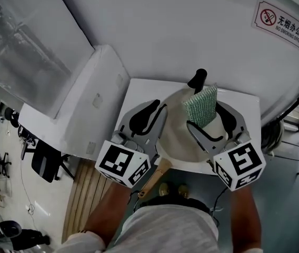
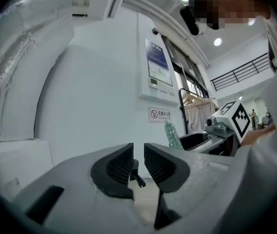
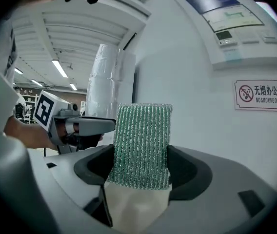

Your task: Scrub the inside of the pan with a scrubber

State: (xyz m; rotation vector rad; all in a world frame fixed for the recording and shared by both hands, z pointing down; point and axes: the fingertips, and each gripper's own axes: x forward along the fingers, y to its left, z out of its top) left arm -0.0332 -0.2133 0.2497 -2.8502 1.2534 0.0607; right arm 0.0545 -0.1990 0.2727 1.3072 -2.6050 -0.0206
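A cream-lined pan with a wooden handle lies on a small white table, far below both grippers. My right gripper is shut on a green mesh scrubber, which stands upright between its jaws and hangs above the pan's right half. My left gripper hovers over the pan's left rim; its pads stand a narrow slit apart with nothing between them. A black knob shows at the pan's far rim.
A white wall with a no-smoking sign rises right behind the table. A white wrapped cabinet stands against the table's left side. The person's shoes are at the table's near edge, by a wooden floor strip.
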